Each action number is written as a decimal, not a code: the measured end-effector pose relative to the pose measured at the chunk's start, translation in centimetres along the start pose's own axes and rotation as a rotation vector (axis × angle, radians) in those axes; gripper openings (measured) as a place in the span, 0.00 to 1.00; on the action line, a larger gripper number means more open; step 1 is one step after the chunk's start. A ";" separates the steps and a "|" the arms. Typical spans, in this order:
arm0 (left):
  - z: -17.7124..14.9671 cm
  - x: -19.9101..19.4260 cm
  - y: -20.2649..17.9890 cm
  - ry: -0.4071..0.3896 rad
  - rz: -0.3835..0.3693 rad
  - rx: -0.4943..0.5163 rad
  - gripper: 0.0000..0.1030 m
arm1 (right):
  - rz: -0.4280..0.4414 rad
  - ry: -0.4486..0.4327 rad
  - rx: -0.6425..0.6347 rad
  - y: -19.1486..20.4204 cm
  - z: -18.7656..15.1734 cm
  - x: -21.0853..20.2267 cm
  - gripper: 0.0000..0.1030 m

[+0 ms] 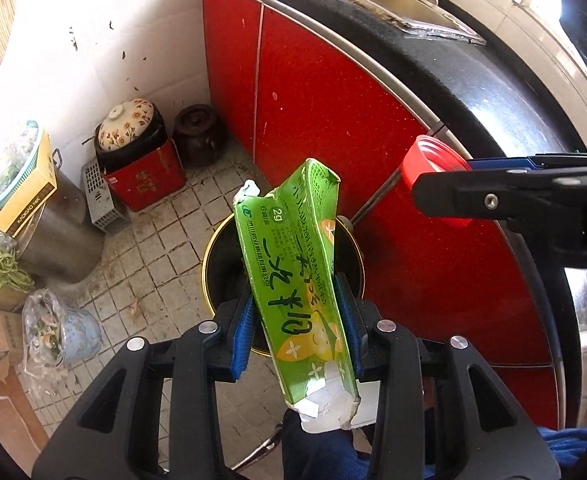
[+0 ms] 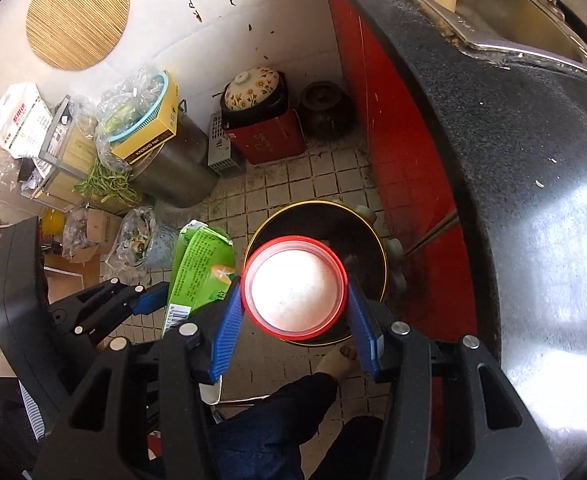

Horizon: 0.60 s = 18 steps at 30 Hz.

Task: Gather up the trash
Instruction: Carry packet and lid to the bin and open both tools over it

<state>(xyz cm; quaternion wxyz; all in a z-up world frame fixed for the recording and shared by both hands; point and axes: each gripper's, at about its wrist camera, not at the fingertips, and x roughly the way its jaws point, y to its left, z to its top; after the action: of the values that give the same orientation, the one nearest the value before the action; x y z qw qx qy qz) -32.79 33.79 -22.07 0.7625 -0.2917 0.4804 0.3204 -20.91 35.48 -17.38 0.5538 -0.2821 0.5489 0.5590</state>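
Observation:
My left gripper (image 1: 295, 322) is shut on a flattened green carton (image 1: 293, 264) with torn white ends, held above a black round bin (image 1: 221, 256) with a gold rim on the tiled floor. In the right wrist view the same green carton (image 2: 201, 268) shows at the left, beside my right gripper (image 2: 293, 312). That gripper is shut on a red plastic cup (image 2: 295, 292) with a white inside, hanging over the black bin (image 2: 357, 236). The left wrist view shows the red cup (image 1: 433, 168) at the right, pinched by the right gripper (image 1: 445, 180).
Red cabinet doors (image 1: 333, 120) and a black countertop (image 2: 513, 160) curve along the right. A floral-lidded pot (image 2: 253, 84), dark jar (image 2: 325, 108), steel pot (image 2: 173, 168), bagged scraps (image 2: 141, 240) and boxes crowd the corner. A person's legs (image 2: 285, 420) and foot stand below.

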 end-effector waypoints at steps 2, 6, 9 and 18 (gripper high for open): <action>0.0 0.2 0.2 0.002 -0.006 0.001 0.36 | -0.001 -0.003 0.001 0.3 0.2 0.0 0.48; 0.2 0.4 0.5 0.002 0.002 0.007 0.50 | -0.006 -0.015 -0.004 0.6 0.8 -0.3 0.63; 0.6 0.3 1.0 -0.007 -0.002 -0.009 0.66 | -0.005 -0.033 -0.004 0.4 1.1 -0.9 0.71; 1.3 -0.8 -0.1 -0.023 0.029 -0.001 0.88 | 0.011 -0.089 0.059 -2.1 -0.3 -4.6 0.83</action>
<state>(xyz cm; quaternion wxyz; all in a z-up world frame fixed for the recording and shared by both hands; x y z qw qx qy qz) -32.24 34.49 -20.87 0.7630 -0.2816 0.4758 0.3349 -18.05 33.30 -13.84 0.5827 -0.2376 0.5414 0.5576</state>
